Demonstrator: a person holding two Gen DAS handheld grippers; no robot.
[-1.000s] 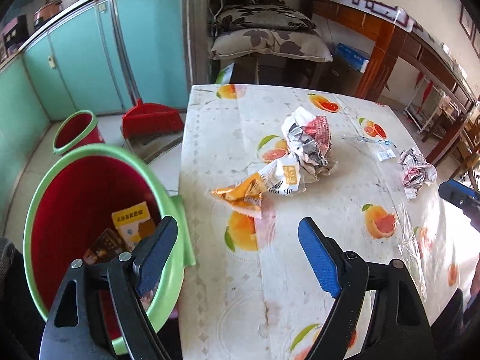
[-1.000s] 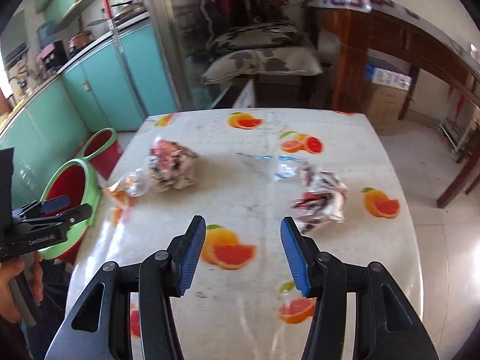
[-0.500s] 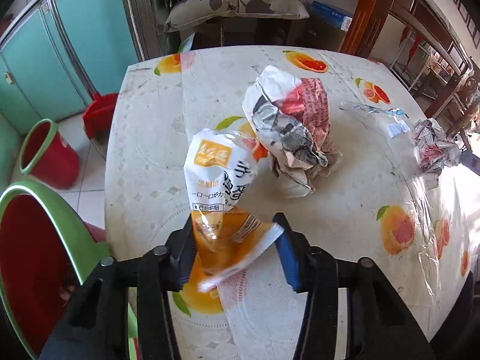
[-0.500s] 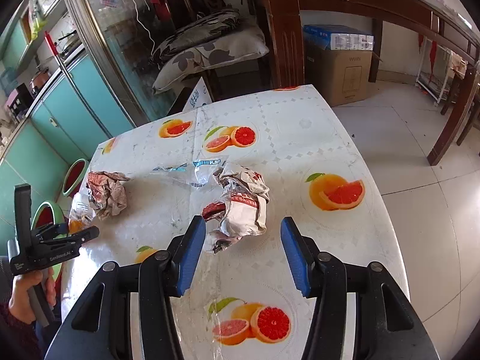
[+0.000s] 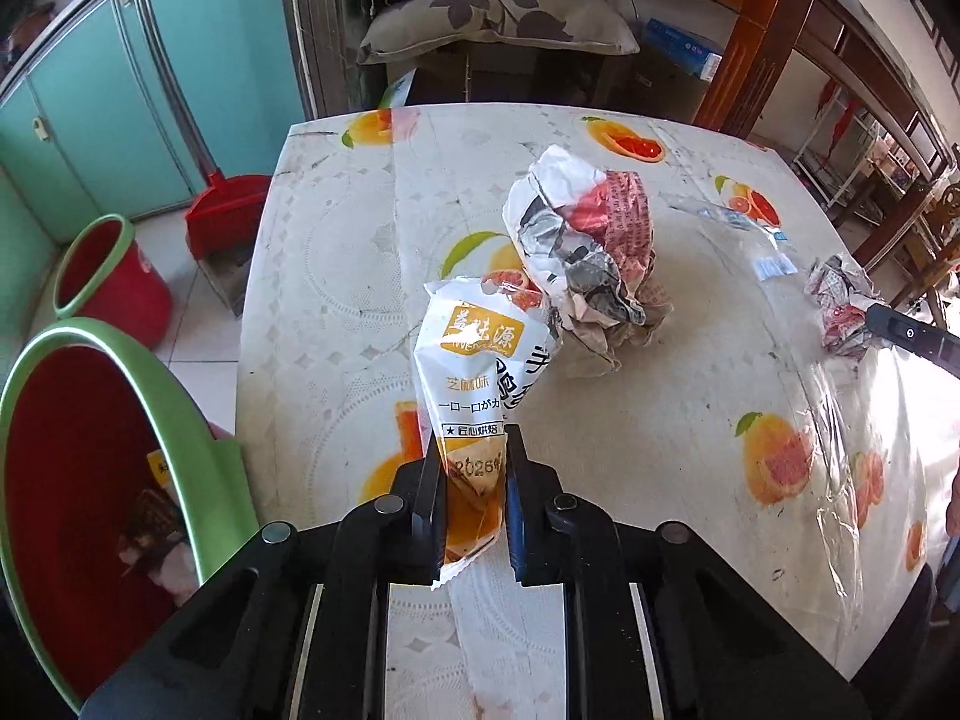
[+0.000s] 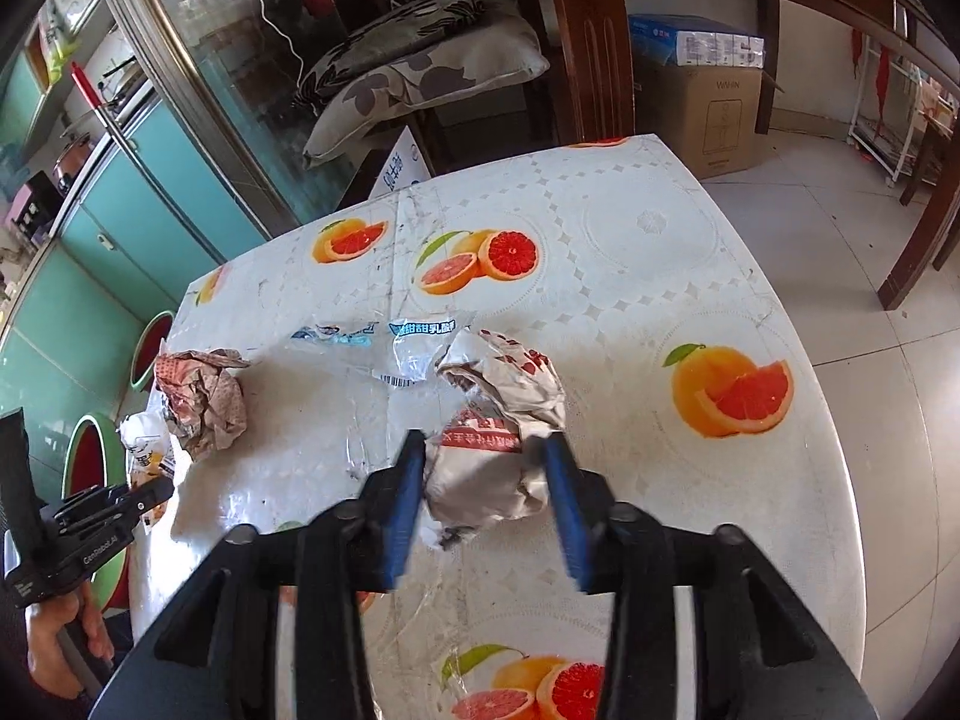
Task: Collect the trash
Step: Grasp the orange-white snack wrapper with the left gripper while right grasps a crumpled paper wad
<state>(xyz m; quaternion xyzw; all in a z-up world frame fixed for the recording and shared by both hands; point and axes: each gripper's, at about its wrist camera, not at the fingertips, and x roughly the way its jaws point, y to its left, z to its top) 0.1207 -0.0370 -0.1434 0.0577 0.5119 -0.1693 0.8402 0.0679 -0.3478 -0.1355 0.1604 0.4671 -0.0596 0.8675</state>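
Observation:
My left gripper [image 5: 471,450] is shut on an orange-and-white snack wrapper [image 5: 480,360] and holds it upright above the table's left edge. A large crumpled newspaper ball [image 5: 591,252] lies just beyond it. My right gripper [image 6: 486,456] has its jaws around a crumpled red-and-white paper ball [image 6: 498,438] on the table, touching or nearly touching its sides. A clear plastic wrapper [image 6: 396,342] lies just behind that ball. The red trash bin with a green rim [image 5: 84,468] stands on the floor left of the table, with trash inside.
The table [image 5: 660,438] has a fruit-print cover. A smaller red bin [image 5: 108,276] and a red dustpan [image 5: 225,213] stand on the floor to the left. Teal cabinets, a pillowed chair [image 5: 498,18] and a cardboard box [image 6: 714,114] lie beyond.
My left gripper closed on the snack wrapper and lifted it. My right gripper moved forward over the table and narrowed its jaws around the paper ball.

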